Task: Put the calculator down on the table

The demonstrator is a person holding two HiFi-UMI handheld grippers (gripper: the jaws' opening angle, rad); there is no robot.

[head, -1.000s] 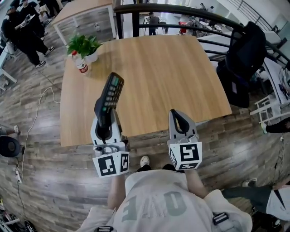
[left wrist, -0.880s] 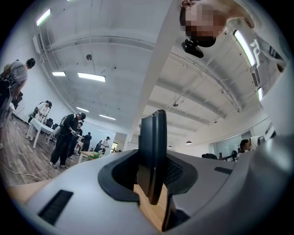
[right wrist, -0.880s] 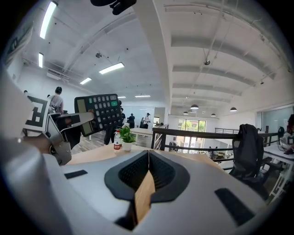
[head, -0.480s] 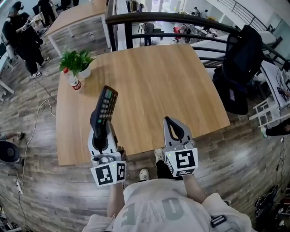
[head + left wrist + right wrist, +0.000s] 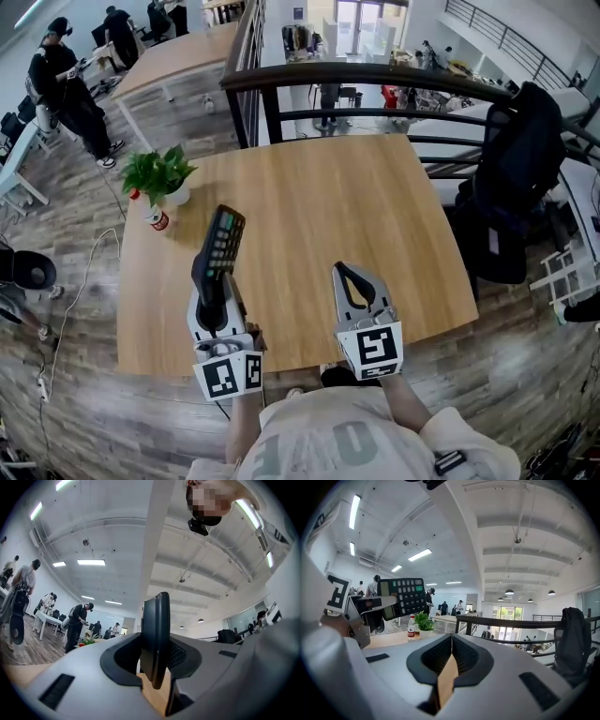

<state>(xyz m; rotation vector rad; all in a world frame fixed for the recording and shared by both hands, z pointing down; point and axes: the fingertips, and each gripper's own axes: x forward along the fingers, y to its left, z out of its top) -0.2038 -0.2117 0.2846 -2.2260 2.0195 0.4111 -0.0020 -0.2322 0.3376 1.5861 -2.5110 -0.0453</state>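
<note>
A black calculator [image 5: 219, 246] with green and grey keys sticks out forward from my left gripper [image 5: 208, 298], whose jaws are shut on its near end; it hangs above the left part of the wooden table [image 5: 375, 206]. In the left gripper view the calculator [image 5: 156, 639] shows edge-on between the jaws. In the right gripper view the calculator [image 5: 402, 596] appears at the left, keys facing the camera. My right gripper [image 5: 353, 279] is over the table's near edge, jaws shut with nothing between them [image 5: 451, 641].
A potted plant [image 5: 159, 174] and a small bottle with a red label [image 5: 156, 217] stand at the table's far left corner. A black railing [image 5: 375, 80] runs behind the table. A black chair with a coat [image 5: 511, 178] is at the right. People stand far left.
Both grippers and the person have moved forward toward the table; the grippers now reach over its near edge. The calculator stays clamped in the left gripper.
</note>
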